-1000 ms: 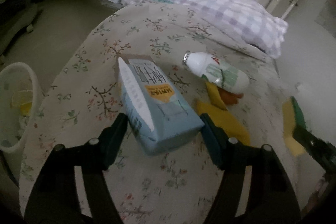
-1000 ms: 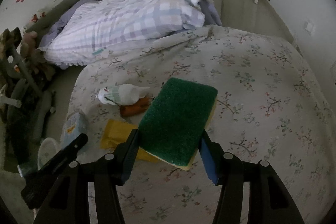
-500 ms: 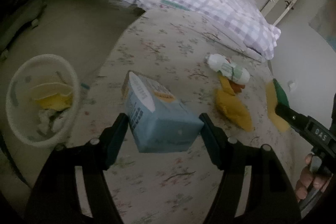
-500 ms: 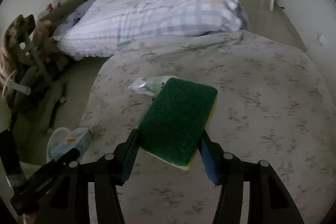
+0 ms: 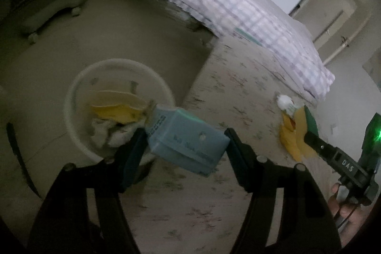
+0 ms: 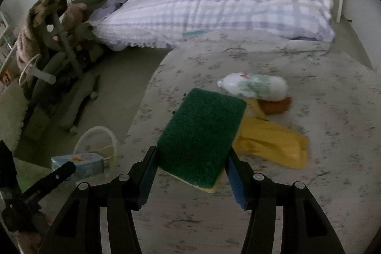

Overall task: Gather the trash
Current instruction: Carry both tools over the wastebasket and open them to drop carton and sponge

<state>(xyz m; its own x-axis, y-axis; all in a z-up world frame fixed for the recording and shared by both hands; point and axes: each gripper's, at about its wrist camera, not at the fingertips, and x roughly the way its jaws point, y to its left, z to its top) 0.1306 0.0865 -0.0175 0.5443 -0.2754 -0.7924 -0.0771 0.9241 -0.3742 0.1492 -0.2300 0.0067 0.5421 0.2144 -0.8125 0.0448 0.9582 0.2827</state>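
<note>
A: What did the left wrist view show that the right one missed?

B: The inside of the white bin [image 5: 71, 97], holding yellow scraps and crumpled paper. The left claw [image 5: 185, 144] pinched the blue carton [image 5: 188, 139], its far end over the bin's rim.

A: And the right view?

B: The right claw [image 6: 190, 158] clamped on the green sponge [image 6: 202, 137] above the bed [image 6: 333, 111], with the white bottle [image 6: 254, 86] and yellow wrapper [image 6: 271, 142] lying beyond the sponge.

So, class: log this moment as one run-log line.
left hand-held gripper: holds blue carton by bin | right hand-held gripper: holds sponge
</note>
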